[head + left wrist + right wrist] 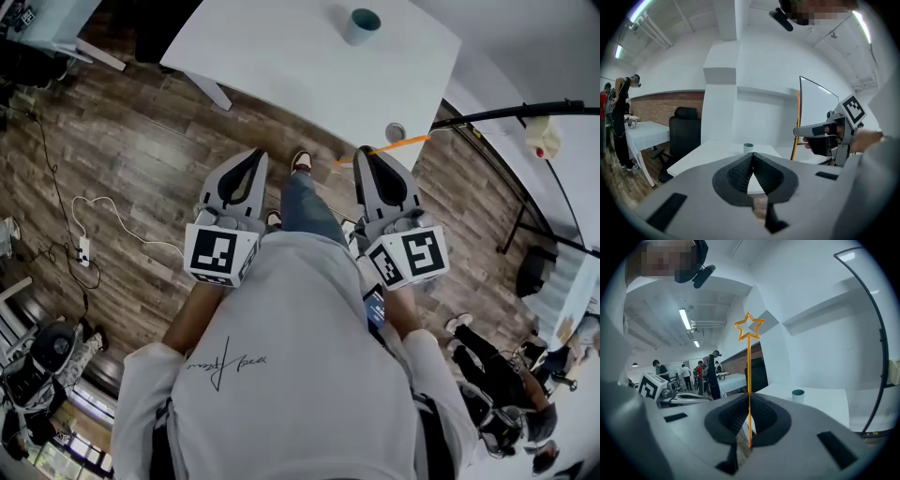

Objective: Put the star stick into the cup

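Right gripper point(749, 399): clenched on the thin orange star-topped stick point(749, 357), which crosses the jaws with its star end well clear of them. Left gripper point(753, 155): jaws closed together, nothing between them. Pale teal cylindrical cup point(361, 25): upright on the white rectangular table point(281, 75), well apart from both grippers.

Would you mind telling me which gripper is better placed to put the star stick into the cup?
Right. The right gripper is shut on the star stick, while the left gripper is shut and empty.
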The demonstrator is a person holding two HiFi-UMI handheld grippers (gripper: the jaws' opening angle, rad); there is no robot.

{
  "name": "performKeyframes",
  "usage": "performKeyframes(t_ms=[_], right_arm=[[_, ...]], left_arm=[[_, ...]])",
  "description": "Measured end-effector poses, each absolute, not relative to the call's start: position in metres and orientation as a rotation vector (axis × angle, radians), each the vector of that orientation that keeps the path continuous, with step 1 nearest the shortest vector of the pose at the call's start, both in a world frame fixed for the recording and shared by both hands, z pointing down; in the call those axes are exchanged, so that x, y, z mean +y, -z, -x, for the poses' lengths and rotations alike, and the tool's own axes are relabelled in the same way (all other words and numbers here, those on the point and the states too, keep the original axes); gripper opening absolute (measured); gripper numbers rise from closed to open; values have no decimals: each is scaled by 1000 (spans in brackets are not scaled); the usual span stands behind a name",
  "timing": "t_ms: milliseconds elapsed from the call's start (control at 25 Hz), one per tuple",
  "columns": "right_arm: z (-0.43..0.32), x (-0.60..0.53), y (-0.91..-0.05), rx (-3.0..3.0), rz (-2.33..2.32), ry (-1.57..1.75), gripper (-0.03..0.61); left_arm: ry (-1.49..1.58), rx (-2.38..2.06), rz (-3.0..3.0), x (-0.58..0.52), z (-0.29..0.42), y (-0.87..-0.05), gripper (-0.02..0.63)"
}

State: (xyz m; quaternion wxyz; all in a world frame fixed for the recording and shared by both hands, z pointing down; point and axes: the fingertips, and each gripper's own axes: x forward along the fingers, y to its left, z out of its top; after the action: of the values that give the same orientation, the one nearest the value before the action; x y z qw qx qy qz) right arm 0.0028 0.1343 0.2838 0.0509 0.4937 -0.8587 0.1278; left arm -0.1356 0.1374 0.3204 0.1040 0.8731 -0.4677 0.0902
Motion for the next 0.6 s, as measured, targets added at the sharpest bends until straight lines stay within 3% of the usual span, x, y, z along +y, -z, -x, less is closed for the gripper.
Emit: performKeyframes(t_ms=[600], right_arm=[[-26,20,-285,-2628,-1451,-416,12]], left_arm=[[-283,-1375,-2573,28,101,-317,8]])
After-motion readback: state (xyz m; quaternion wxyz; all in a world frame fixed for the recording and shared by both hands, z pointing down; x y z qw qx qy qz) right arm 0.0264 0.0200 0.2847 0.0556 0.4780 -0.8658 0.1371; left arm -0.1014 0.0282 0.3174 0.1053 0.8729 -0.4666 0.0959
